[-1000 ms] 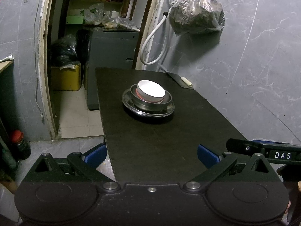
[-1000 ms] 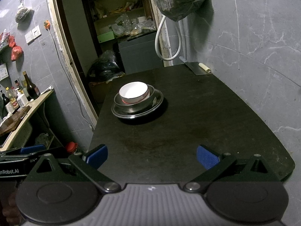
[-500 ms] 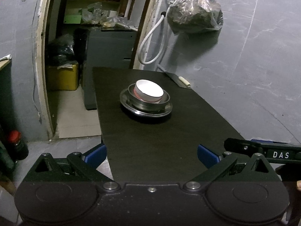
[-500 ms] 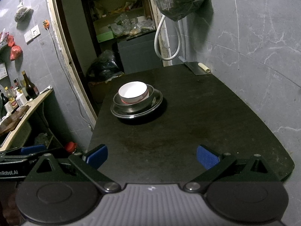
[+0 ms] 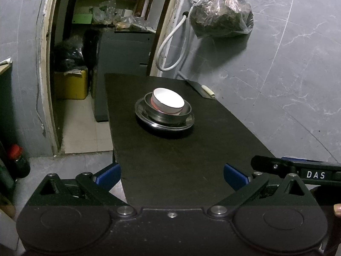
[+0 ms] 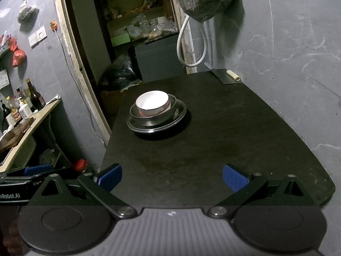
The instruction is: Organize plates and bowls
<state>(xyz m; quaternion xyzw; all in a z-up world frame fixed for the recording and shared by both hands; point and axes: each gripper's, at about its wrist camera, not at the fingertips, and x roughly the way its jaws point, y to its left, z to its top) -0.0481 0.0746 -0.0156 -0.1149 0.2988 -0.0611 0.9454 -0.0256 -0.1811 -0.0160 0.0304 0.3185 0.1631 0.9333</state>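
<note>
While both tongs gape, cleaver [image 6: 227,75] behind stacked bowls [image 6: 153,104], hose [image 5: 170,49] beyond

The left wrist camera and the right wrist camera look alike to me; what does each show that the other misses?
Only the left wrist view shows the yellow box on the floor past the doorway, and the right gripper's body reaching in at its right edge.

Only the right wrist view shows the shelf with bottles, the red bags and the wall switch.

Both show the black table, the white bowl nested in a metal bowl on a metal plate, the cleaver, the hanging bag, and open blue-tipped grippers, left gripper and right gripper.
</note>
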